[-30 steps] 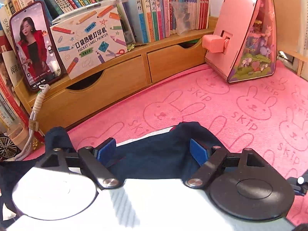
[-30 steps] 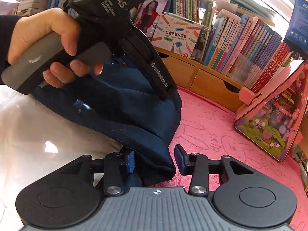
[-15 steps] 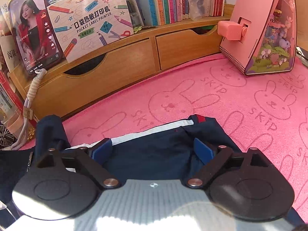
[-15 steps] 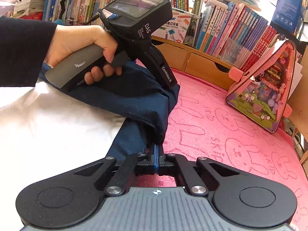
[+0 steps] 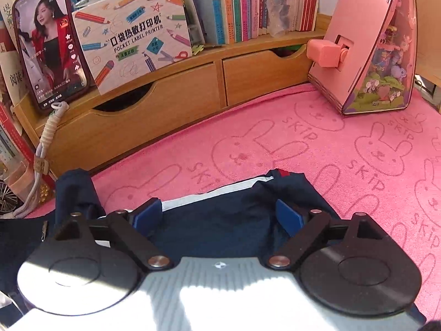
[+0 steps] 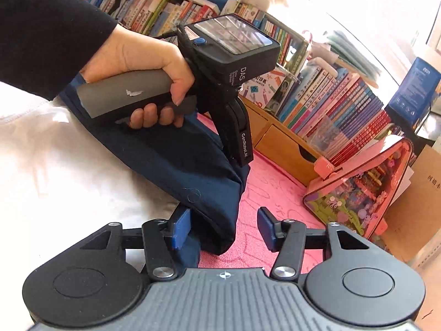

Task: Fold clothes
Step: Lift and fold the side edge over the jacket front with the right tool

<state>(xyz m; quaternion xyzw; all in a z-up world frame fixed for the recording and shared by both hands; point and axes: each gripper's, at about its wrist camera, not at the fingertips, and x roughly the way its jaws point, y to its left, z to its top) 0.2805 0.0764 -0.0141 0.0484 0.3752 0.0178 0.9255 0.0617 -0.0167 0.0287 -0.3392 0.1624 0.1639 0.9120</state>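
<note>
The right gripper [image 6: 223, 227] stands with its two blue-padded jaws spread apart, released, a corner of the navy garment [image 6: 193, 171] hanging down between them and brushing the left pad. The left gripper [image 5: 217, 213] is likewise spread wide, gripping nothing; its two pads sit low over the same navy garment [image 5: 220, 220], which lies bunched on the pink rabbit-print mat [image 5: 317, 149], one white stripe [image 5: 215, 195] and one small red tab [image 5: 284, 172] showing along its far edge. From the right side I see one hand [image 6: 146, 58] in a black sleeve [image 6: 46, 27] wrapped round the grey handle of the left gripper [image 6: 239, 149], whose nose touches the top of the cloth. The cloth trails from the mat onto a white sheet [image 6: 55, 171]. Behind the mat runs a wooden shelf unit [image 5: 176, 99] with two drawers, a row of books [image 5: 248, 2] on top. One phone [image 5: 51, 41] leans there, just beside one pocket label printer box [image 5: 132, 35]. One pink triangular dollhouse [image 5: 369, 47] stands on the mat, well apart from the garment
</note>
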